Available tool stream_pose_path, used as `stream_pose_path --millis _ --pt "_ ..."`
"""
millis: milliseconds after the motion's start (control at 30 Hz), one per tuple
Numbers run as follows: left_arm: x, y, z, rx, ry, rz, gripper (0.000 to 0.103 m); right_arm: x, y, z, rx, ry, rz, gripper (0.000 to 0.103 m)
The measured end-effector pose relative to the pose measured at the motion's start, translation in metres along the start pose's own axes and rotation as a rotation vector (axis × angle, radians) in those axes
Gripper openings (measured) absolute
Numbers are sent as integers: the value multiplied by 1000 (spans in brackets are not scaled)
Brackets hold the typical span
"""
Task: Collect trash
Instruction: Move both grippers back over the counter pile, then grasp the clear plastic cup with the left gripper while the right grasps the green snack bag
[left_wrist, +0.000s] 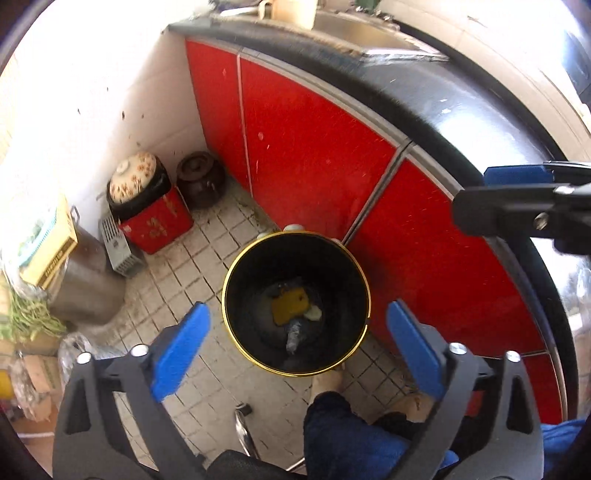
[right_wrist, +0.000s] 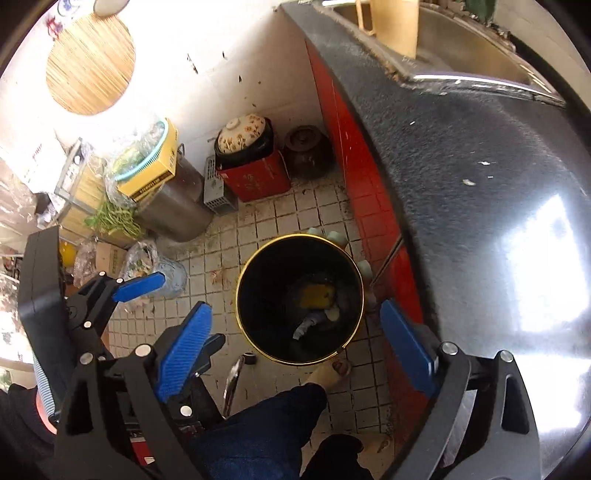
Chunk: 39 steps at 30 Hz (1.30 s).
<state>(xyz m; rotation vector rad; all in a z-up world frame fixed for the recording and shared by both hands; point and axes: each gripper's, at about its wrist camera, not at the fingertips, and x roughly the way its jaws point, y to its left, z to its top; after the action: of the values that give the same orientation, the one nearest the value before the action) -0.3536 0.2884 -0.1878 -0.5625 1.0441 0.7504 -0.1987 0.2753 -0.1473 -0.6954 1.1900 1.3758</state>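
A black trash bin with a gold rim (left_wrist: 255, 354) stands on the tiled floor by the red cabinet; it also shows in the right wrist view (right_wrist: 258, 347). Inside lie a yellow piece (left_wrist: 291, 304), a pale scrap and a grey crumpled piece (left_wrist: 294, 334). My left gripper (left_wrist: 297, 347) is open and empty, high above the bin. My right gripper (right_wrist: 295, 350) is open and empty, also above the bin. The right gripper shows at the right edge of the left wrist view (left_wrist: 517, 192), and the left gripper at the left of the right wrist view (right_wrist: 122, 291).
Red cabinet doors (left_wrist: 314, 147) under a black countertop (right_wrist: 461, 184) with a sink (right_wrist: 461, 40) run along the right. Pots, a red box (left_wrist: 155, 225), a metal container (left_wrist: 85, 284) and bags crowd the left corner. The person's legs and bare feet (left_wrist: 328, 384) are below the bin.
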Motion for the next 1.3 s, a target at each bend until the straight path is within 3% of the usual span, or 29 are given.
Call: stream_pose_path --millis 167,267,367,600,700,833,967,1300 --pt "-33 -37 16 118 -65 -17 96 -79 -33 -21 82 -128 -24 91" --pt "-52 -83 28 244 -119 -68 96 -126 -66 -46 153 -201 -120 92" --pt "-62 -146 41 405 -145 -163 96 -175 -107 -79 261 -273 -228 92" --pt "-89 -326 40 802 -218 -420 96 -279 -204 -209 619 -395 -456 92" --pt "-100 -387 22 929 -223 -515 96 -310 -231 -268 745 -417 -526 92" --pt "-108 -447 -4 1049 -204 -577 96 -341 -256 -334 865 -434 -581 92" --pt "-111 -479 -21 1119 -195 -594 96 -356 -264 -375 929 -441 -604 92" --pt "-93 -507 -19 1167 -157 -571 96 -346 -295 -390 891 -398 -567 92"
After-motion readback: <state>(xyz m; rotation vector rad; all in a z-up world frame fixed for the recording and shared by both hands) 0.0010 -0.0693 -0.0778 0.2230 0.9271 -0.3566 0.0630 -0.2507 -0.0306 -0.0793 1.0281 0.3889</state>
